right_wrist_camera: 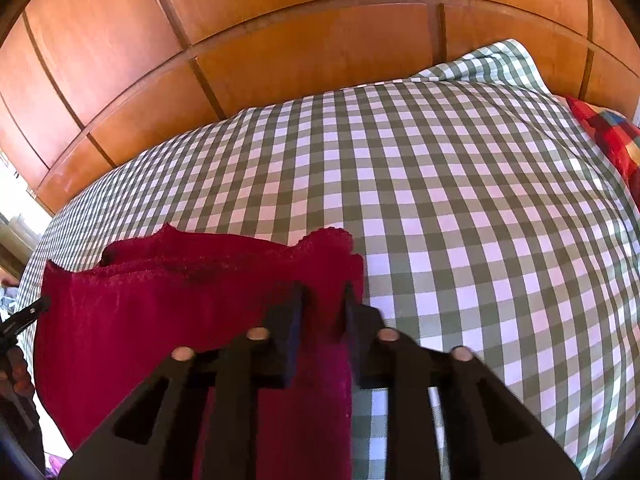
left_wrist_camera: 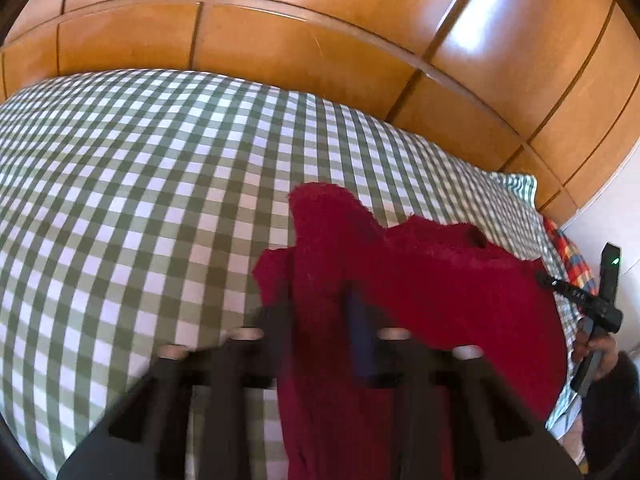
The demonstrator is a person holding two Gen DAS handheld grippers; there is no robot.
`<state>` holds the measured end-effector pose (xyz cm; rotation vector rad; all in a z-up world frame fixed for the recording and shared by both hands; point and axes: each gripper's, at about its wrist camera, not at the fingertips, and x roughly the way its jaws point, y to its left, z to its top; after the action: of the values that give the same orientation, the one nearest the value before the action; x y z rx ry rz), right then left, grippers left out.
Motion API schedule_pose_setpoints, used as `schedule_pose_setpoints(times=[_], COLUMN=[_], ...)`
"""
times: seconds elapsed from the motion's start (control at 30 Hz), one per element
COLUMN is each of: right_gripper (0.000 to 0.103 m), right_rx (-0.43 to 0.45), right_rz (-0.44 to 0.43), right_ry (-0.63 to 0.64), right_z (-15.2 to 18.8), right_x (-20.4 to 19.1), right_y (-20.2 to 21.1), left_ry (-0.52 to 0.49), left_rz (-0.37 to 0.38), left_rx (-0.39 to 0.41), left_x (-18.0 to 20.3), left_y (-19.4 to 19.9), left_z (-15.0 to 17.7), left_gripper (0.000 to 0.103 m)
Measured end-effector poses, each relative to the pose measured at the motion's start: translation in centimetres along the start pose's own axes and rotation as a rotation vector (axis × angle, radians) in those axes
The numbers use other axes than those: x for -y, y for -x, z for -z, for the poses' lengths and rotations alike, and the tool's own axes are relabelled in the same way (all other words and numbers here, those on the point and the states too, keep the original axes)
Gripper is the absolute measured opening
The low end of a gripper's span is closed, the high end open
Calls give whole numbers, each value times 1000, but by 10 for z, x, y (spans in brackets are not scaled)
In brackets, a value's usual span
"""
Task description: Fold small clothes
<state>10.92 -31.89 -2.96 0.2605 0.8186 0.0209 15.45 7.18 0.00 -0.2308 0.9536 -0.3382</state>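
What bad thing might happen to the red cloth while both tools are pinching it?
1. Each tool, left tool and right tool, pinches only a narrow bunch of the red cloth, so a corner might slip out.
2. The cloth sags between them, so it may land wrinkled on the checked bedspread and fold crooked.

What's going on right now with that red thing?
Left gripper, right gripper both shut on red garment. Garment on checked bedcover. Nothing in the way.

My left gripper (left_wrist_camera: 318,300): matte black fingers, blue inner pads, pale round pins along linkage. My right gripper (right_wrist_camera: 323,300): same build. Dark sleeve (left_wrist_camera: 612,396) on right wrist.
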Motion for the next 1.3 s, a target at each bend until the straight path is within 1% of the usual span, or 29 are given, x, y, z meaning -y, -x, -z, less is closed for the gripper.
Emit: schedule_pose_setpoints(times=[0.03, 0.07, 0.13, 0.17, 0.2, 0.23, 0.27, 0.3, 0.37, 0.4, 0.43, 0.5, 0.53, 0.57, 0.63, 0.7, 0.73, 0.77, 0.83, 0.9, 1.0, 1.03, 1.07, 1.1, 1.3], right_gripper=[8, 7, 7, 7, 7, 7, 7, 7, 7, 7, 7, 12, 17, 32, 46, 51, 56, 58, 60, 62, 62, 64, 68, 69, 71], right_rx=[10, 36, 78, 100, 101, 84, 60, 41, 10, 5, 8, 10, 11, 15, 32, 51, 54, 58, 59, 53, 23, 17, 6, -4, -99], right_rz=[2, 4, -2, 10, 22, 25, 34, 44, 65, 67, 71, 73, 82, 95, 98, 91, 92, 85, 70, 41, -27, -40, -62, -82, -268], right_ry=[3, 5, -13, -23, -29, -38, -47, -42, -41, -45, -46, -48, -45, -43, -53, -62, -63, -66, -74, -92, -117, -118, -121, -128, -189], right_z=[0, -1, -2, -3, -4, -4, -3, -2, 2, 4, 4, 4, 4, 4, 5, 7, 8, 10, 14, 21, 34, 38, 43, 48, 81], right_x=[-1, -1, 1, 3, 6, 9, 10, 10, 9, 8, 8, 8, 7, 8, 11, 12, 12, 12, 13, 16, 23, 24, 26, 28, 39], right_y=[3, 10, 22, 25, 24, 18, 9, 1, -13, -16, -17, -16, -15, -13, -5, 4, 6, 10, 15, 22, 29, 31, 34, 36, 41], left_ry=[-11, -19, -13, -3, -2, -11, -18, -8, 32, 44, 51, 40, 29, 16, -13, -45, -59, -62, -61, -79, -86, -89, -97, -97, -117], left_rz=[-1, 4, 18, 19, 7, -23, -75, -102, -135, -142, -145, -164, -183, -220, -282, -353, -381, -390, -380, -389, -368, -366, -362, -360, -341], left_rx=[12, 41, 90, 110, 113, 103, 73, 42, -28, -37, -30, -11, -7, 6, 46, 90, 109, 123, 144, 164, 163, 163, 163, 165, 153], left_x=[3, 7, 13, 13, 12, 13, 11, 9, 0, -1, 0, 6, 10, 14, 25, 35, 41, 44, 51, 58, 64, 65, 69, 71, 84], left_y=[0, 4, 13, 16, 15, 11, 2, -7, -29, -35, -35, -30, -27, -21, -9, 3, 11, 17, 29, 37, 45, 47, 49, 50, 49], left_z=[-1, -1, -2, -4, -7, -9, -9, -8, -6, -5, -2, -3, -4, -3, 1, 5, 9, 11, 20, 29, 40, 44, 48, 53, 70], left_gripper=[7, 7, 6, 6, 6, 6, 6, 6, 7, 8, 8, 8, 11, 16, 16, 16, 16, 16, 16, 16, 16, 16, 16, 16, 16])
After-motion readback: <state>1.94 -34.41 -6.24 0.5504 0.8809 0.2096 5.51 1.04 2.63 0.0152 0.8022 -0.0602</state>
